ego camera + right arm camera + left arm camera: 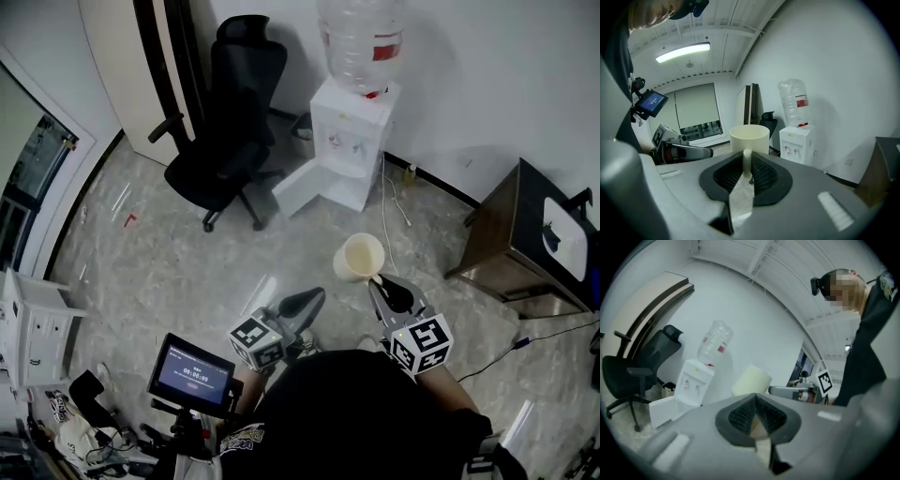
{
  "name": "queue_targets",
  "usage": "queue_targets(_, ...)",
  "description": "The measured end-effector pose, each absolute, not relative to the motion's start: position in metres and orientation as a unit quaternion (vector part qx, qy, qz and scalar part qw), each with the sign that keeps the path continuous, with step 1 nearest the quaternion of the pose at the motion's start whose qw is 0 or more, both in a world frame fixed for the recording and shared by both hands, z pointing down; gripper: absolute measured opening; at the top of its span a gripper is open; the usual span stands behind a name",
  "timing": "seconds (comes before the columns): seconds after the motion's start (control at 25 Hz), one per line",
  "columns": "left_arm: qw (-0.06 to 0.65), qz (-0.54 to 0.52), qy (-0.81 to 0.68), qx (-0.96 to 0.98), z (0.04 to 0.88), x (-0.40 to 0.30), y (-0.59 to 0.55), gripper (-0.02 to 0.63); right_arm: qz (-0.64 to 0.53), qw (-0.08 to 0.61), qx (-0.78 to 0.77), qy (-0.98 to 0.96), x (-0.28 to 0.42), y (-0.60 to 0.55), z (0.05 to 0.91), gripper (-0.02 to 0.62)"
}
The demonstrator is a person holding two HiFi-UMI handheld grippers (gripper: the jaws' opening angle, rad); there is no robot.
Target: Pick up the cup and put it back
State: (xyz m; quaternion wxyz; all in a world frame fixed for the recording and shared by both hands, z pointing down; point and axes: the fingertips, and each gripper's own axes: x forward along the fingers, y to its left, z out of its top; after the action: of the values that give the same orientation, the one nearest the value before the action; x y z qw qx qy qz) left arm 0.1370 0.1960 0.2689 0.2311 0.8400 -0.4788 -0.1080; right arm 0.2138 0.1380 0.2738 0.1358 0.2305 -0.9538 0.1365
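Biggest first: water dispenser (352, 141) on the wall, office chair (225, 122) left of it. The cup (359, 257) is mid-air in front of the dispenser, off the floor. My right claw (380, 281) is clenched on its handle (746, 159). My left claw (317, 294) is pinched closed, empty, just left of the cup.

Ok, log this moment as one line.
right gripper: shut on cup by its handle | cup: held in air above floor | left gripper: shut, empty
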Motion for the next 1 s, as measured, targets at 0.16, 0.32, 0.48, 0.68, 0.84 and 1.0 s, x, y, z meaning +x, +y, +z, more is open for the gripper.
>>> queue_targets(0.16, 0.225, -0.124, -0.440, 0.860, 0.251, 0.193, 0.189, 0.025, 0.134, 0.141, 0.238, -0.951, 0.258, 0.144, 0.276, 0.055)
queue_targets(0.32, 0.218, -0.113, -0.451, 0.858, 0.249, 0.224, 0.186, 0.002, 0.132, 0.139, 0.242, -0.951, 0.290, 0.144, 0.275, 0.056)
queue_targets(0.48, 0.204, -0.080, -0.459, 0.861, 0.269, 0.249, 0.184, 0.002, 0.139, 0.136, 0.240, -0.951, 0.313, 0.139, 0.281, 0.057)
queue_targets(0.68, 0.204, -0.073, -0.460, 0.861, 0.260, 0.264, 0.184, 0.003, 0.136, 0.137, 0.219, -0.957, 0.315, 0.140, 0.279, 0.057)
queue_targets(0.84, 0.197, -0.068, -0.466, 0.860, 0.261, 0.266, 0.186, 0.003, 0.128, 0.134, 0.202, -0.962, 0.309, 0.141, 0.278, 0.057)
queue_targets(1.0, 0.195, -0.065, -0.475, 0.856, 0.261, 0.267, 0.191, 0.002, 0.124, 0.132, 0.195, -0.964, 0.308, 0.146, 0.279, 0.056)
